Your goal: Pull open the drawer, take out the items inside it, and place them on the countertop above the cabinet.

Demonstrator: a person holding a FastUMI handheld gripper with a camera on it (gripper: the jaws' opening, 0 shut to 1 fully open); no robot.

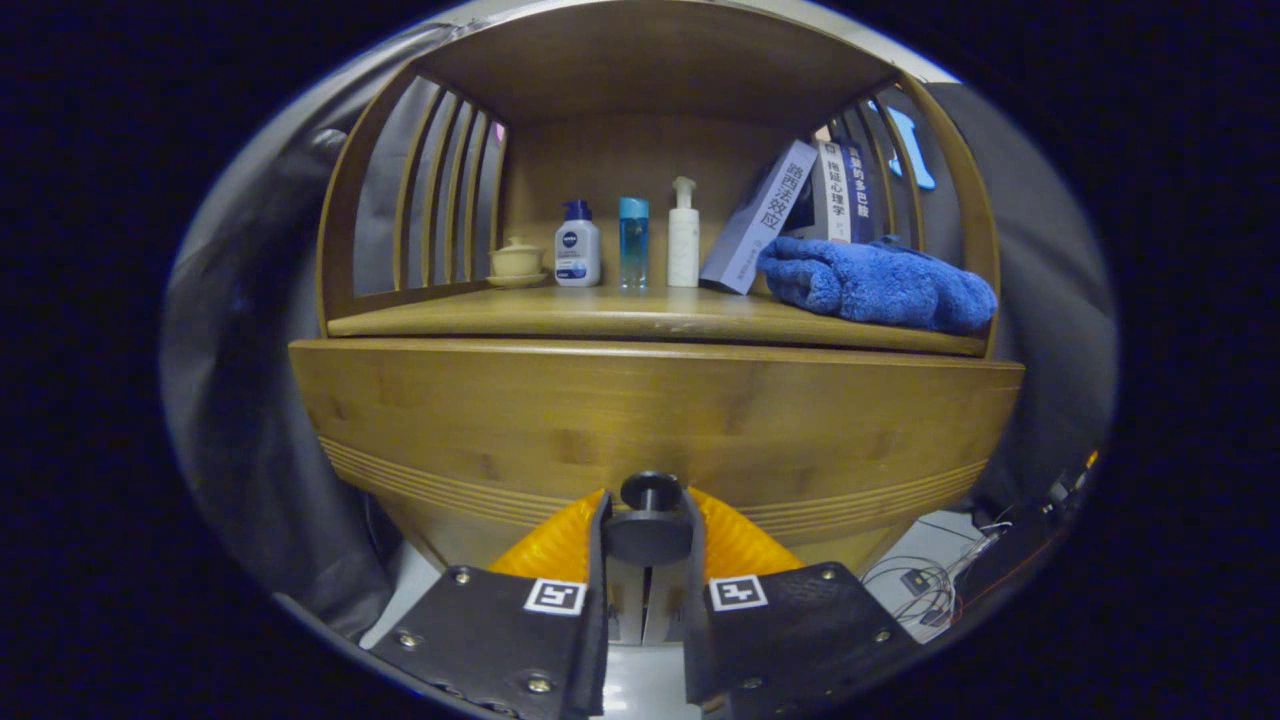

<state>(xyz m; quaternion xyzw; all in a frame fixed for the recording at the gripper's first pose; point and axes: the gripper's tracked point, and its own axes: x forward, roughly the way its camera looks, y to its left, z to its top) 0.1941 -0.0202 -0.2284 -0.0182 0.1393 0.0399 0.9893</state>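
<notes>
Wooden cabinet (650, 420) dead ahead, its drawer front (560, 430) a wide closed panel with grooved lines along the lower edge, flush under the lip of the desk (640, 315). Above that lip, an open niche, roofed, with slatted sides left and right; bare wood along the front edge, more crowded toward the back wall. Below the drawer front, to either side, pale floor and loose cables (930, 580) on the right.

Gripper (648, 535) narrowed almost fully, both fingers pressing the flanks of the dark round drawer knob (650, 492), knob seated between the fingertips at the bottom centre of the drawer front. Drawer contents hidden behind the closed panel.

On the desk, counted from the left slats: one small lidded cup on a saucer (517, 262), one white bottle with blue cap (577, 250), one clear blue bottle (633, 242), one white pump bottle (684, 238). Further right, three books (760, 220) leaning against each other, and one blue towel (880, 285) bunched in front of them, reaching the right-hand edge.
</notes>
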